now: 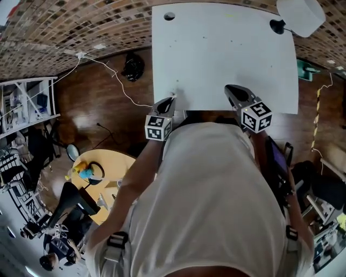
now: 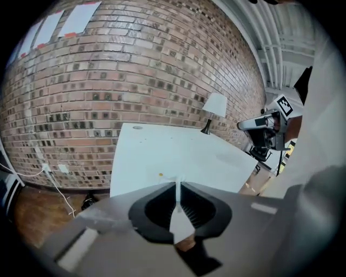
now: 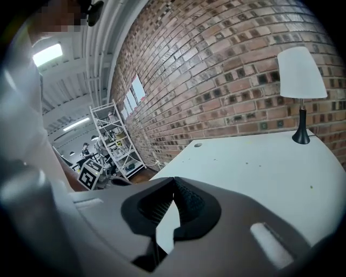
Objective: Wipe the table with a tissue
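At the near left corner of the table [image 1: 227, 48], the tissue [image 2: 180, 222] is held edge-on as a thin white strip. It is pinched between the jaws of the left gripper [image 2: 178, 183], with its top showing just past the tips. Whether it touches the surface cannot be told. The gripper is tilted down toward that corner, apparently so the tissue can be pressed onto the top for wiping. The right gripper [image 3: 174, 180] is held over the near edge further right, its jaws pressed together on nothing, probably to stay clear. Small specks are seen on the surface, and a lamp [image 1: 300, 16] stands at the far right corner.
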Demonstrator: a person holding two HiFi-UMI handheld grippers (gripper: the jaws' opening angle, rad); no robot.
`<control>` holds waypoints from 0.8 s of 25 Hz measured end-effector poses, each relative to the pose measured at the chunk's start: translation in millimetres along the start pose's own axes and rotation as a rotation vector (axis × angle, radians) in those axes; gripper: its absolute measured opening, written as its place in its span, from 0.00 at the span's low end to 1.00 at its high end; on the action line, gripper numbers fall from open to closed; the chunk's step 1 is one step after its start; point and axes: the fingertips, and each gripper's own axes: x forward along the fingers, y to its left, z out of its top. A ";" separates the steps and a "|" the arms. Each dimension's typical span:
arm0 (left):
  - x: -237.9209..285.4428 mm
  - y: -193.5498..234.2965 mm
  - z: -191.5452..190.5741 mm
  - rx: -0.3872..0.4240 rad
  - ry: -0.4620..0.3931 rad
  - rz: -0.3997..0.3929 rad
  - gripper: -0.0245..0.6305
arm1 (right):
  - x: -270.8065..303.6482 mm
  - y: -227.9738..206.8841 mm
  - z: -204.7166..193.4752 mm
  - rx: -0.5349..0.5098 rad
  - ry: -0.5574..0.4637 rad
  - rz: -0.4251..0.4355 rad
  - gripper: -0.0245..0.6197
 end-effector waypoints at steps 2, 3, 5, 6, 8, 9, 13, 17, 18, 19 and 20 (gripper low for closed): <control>5.1 6.5 -0.6 0.012 0.013 -0.025 0.08 | 3.9 2.4 -2.1 0.014 0.004 -0.021 0.05; 7.3 10.3 -1.4 0.015 0.018 -0.032 0.08 | 6.1 4.0 -3.7 0.020 0.007 -0.029 0.05; 10.3 17.6 -4.5 0.012 0.029 -0.036 0.08 | 9.8 7.9 -6.3 0.027 0.015 -0.037 0.05; 11.3 20.4 -6.3 0.008 0.034 -0.036 0.08 | 10.9 9.3 -6.5 0.028 0.017 -0.040 0.05; 14.0 23.4 -9.1 0.010 0.045 -0.039 0.08 | 11.7 9.1 -3.6 0.029 0.015 -0.046 0.05; 16.1 23.9 -10.5 0.018 0.052 -0.040 0.08 | 11.7 7.3 -1.6 0.031 0.011 -0.051 0.05; 27.6 23.8 -17.2 0.049 0.083 -0.035 0.08 | 11.8 -3.3 -3.7 0.045 0.014 -0.067 0.05; 35.2 28.9 -18.3 0.027 0.112 -0.012 0.08 | 14.7 -7.7 -6.7 0.053 0.031 -0.058 0.05; 36.4 30.3 -19.3 0.019 0.121 -0.006 0.08 | 14.8 -8.9 -4.6 0.051 0.030 -0.056 0.05; 37.8 31.5 -20.8 0.019 0.129 -0.002 0.09 | 14.9 -10.6 -1.6 0.050 0.027 -0.055 0.05; 39.5 32.4 -22.2 0.026 0.137 0.002 0.09 | 15.0 -12.9 1.6 0.049 0.022 -0.053 0.05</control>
